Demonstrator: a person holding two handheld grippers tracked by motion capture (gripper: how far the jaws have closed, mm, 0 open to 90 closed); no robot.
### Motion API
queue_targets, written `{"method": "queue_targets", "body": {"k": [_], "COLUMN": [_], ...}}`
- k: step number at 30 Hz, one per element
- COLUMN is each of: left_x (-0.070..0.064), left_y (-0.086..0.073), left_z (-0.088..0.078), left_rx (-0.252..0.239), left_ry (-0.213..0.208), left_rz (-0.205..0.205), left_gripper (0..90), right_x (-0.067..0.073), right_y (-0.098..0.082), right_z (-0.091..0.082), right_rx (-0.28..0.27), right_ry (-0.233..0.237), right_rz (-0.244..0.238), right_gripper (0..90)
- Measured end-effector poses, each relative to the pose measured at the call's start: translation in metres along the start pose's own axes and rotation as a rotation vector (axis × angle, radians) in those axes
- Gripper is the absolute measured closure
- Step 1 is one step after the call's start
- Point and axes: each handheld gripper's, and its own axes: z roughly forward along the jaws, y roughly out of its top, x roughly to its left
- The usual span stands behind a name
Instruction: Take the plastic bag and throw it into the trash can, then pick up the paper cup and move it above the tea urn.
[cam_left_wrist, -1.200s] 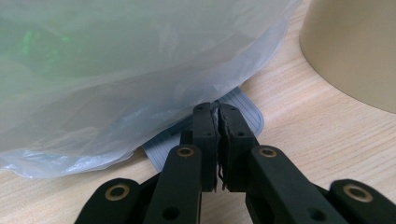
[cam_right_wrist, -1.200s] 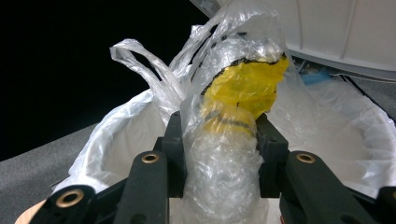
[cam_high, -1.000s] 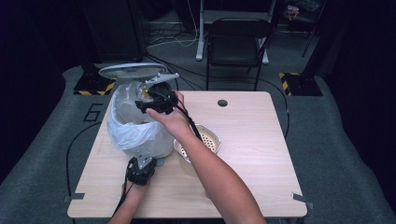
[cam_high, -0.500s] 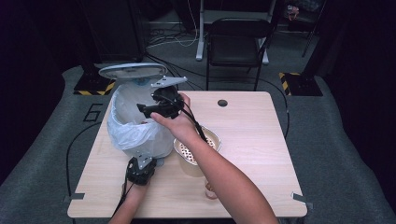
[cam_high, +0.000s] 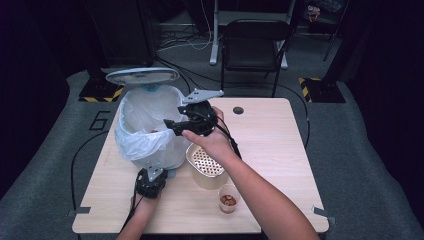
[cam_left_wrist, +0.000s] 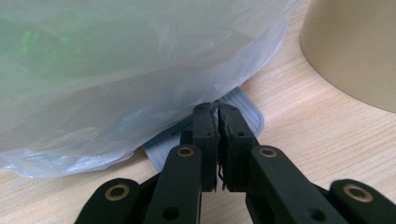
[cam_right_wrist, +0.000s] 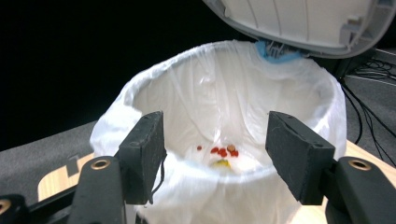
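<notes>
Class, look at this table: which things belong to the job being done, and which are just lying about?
In the job:
- bin with its white liner and raised lid
- pedal, pinched by the shut left claw
- right claw, open, empty, by the bin's mouth
- food scraps in the liner

Lying about:
- strainer bowl
- small cup
- chair

bin's pedal mostly under bag overhang, scraps in liner perhaps food, too small

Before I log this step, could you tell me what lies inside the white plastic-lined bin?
Small red and yellow scraps lie at the bottom of the white plastic-lined bin; its near rim hides the rest of the floor.
</notes>
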Motion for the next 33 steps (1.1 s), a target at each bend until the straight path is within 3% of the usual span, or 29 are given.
{"method": "queue_targets", "body": {"k": [7, 11, 23, 29, 33], "left_x": [-0.002, -0.001, -0.001, -0.001, -0.001], "left_y": [-0.001, -0.001, 0.000, 0.000, 0.000], "left_z": [0.001, 0.001, 0.000, 0.000, 0.000], "left_rx": [-0.008, -0.003, 0.005, 0.007, 0.004], "left_ry": [-0.013, -0.013, -0.013, -0.016, -0.013], "left_rz": [-0.031, -0.021, -0.017, -0.019, -0.017], "left_gripper": [86.0, 86.0, 86.0, 86.0, 86.0], "right_x": [-0.006, -0.009, -0.008, -0.010, -0.014], "right_y": [-0.021, -0.032, -0.064, -0.081, -0.096], "right_z": [-0.021, -0.035, -0.066, -0.077, -0.081], "right_rx": [0.007, -0.003, -0.012, -0.007, -0.005], "right_ry": [-0.021, -0.044, -0.121, -0.131, -0.147], "right_rz": [-0.007, 0.006, -0.036, -0.021, 0.019], "right_gripper": [35.6, 38.1, 36.7, 35.5, 34.4]}}
